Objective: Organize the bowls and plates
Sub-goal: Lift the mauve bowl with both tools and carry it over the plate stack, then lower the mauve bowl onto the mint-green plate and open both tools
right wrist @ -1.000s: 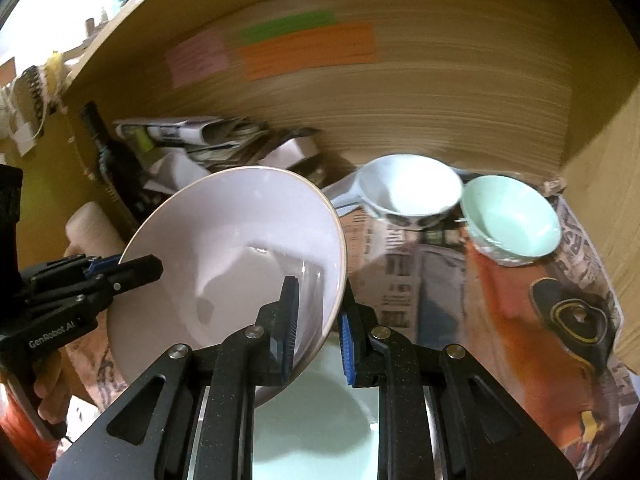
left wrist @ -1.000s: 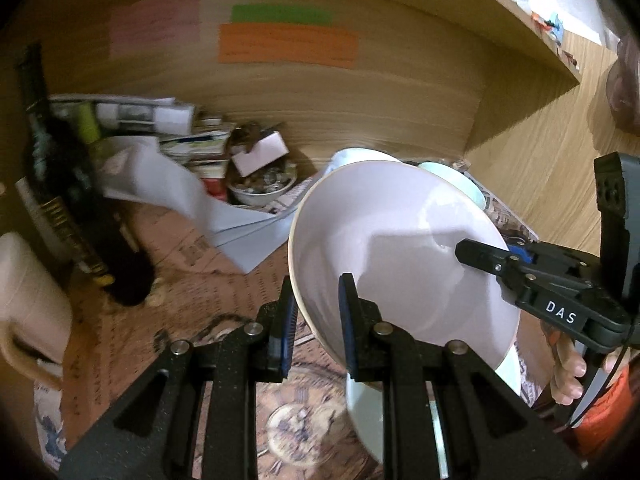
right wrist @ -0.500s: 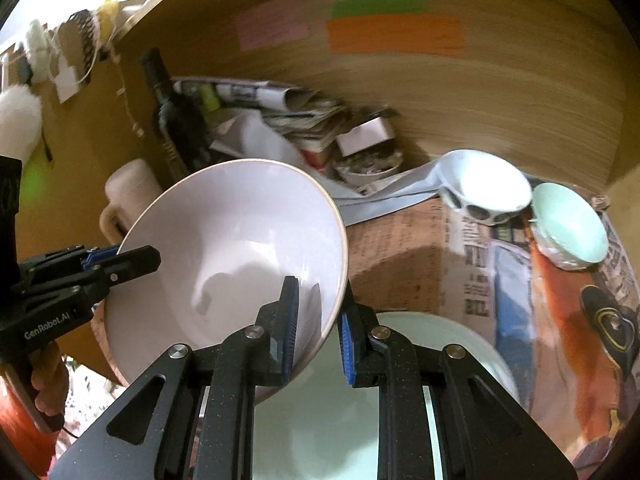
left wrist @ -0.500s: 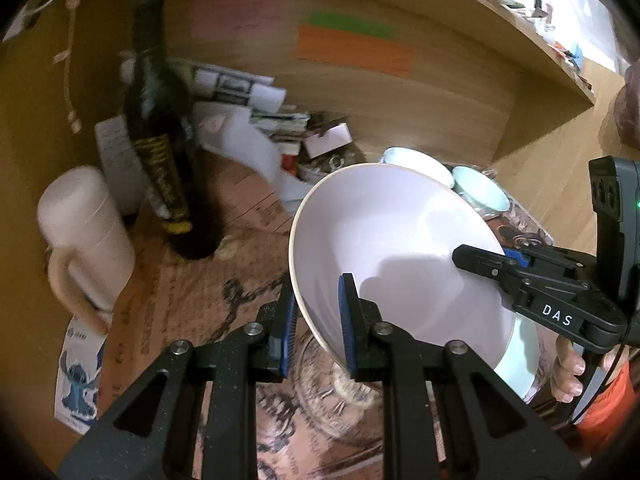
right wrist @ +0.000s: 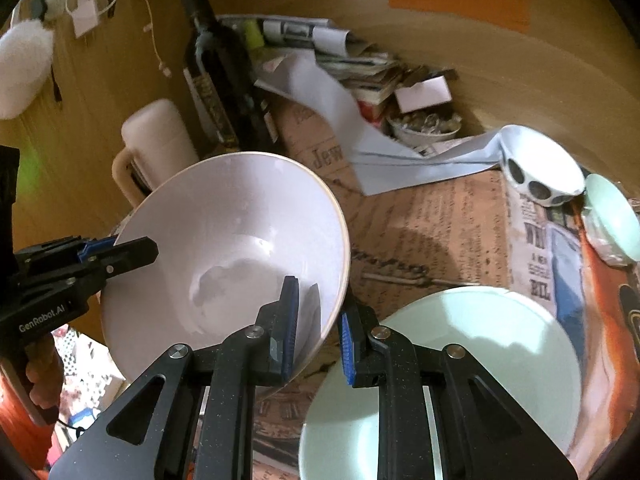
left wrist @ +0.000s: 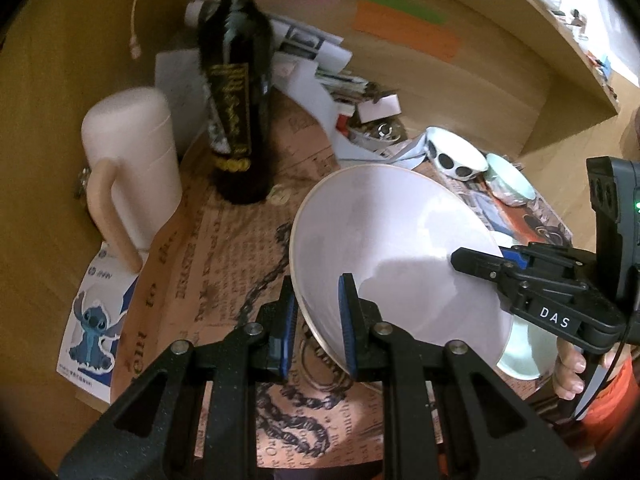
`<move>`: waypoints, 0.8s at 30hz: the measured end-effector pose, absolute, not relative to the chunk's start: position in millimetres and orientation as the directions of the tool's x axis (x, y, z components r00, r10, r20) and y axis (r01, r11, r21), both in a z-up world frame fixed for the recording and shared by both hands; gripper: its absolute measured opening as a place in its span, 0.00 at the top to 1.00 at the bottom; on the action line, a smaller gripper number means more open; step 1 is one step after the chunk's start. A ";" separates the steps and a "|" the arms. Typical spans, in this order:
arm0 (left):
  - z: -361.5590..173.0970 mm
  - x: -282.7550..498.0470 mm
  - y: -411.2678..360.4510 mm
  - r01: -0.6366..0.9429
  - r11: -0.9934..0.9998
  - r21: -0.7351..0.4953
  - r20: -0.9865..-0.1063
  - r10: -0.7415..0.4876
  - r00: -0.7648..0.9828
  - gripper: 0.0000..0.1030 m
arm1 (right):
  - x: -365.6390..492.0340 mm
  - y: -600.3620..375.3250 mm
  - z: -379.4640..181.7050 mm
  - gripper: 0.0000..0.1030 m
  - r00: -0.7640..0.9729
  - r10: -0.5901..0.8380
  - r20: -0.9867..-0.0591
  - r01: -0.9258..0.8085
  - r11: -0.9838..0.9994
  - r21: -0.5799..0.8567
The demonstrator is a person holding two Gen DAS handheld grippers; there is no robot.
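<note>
I am holding the bowl point(right wrist: 240, 248) tilted above the bench point(left wrist: 224, 240), left tongs point(left wrist: 316, 320) and right tongs point(right wrist: 318, 330) each clamped across opposite rim edges. The thin rim grips are risking a slip onto the plate point(right wrist: 460, 360), or a knock against the bottle point(left wrist: 236, 92).

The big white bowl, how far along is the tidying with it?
Nothing looks finished. In hand: the big white bowl is lifted and tilted, left gripper and right gripper each clamping its rim. Left: the pale green plate, spotted bowl and small green bowl sit apart, unstacked.
</note>
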State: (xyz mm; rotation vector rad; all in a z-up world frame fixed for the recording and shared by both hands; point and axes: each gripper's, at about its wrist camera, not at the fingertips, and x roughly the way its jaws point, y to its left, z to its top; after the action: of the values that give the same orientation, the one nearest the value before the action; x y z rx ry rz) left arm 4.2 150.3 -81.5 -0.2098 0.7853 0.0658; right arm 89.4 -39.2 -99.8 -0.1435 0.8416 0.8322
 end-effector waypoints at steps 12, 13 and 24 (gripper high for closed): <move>-114.3 11.0 165.5 -0.164 0.968 -0.192 -0.755 -0.039 0.655 0.81 | 98.4 -21.8 -121.0 0.84 0.329 0.552 -0.766 -0.706 0.683 0.189; -114.6 10.9 165.2 -0.164 0.968 -0.188 -0.754 -0.036 0.656 0.81 | 99.4 -21.1 -121.7 0.84 0.329 0.551 -0.767 -0.705 0.684 0.189; -115.6 11.6 159.8 -0.152 0.979 -0.137 -0.750 -0.002 0.662 0.81 | 104.8 -19.0 -125.2 0.83 0.307 0.554 -0.774 -0.704 0.680 0.208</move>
State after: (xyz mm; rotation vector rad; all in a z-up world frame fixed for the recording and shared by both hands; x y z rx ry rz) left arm 11.6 159.8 -115.6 -0.1942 0.8445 0.0858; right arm 104.8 -19.0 -125.2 -0.1819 0.9421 0.8377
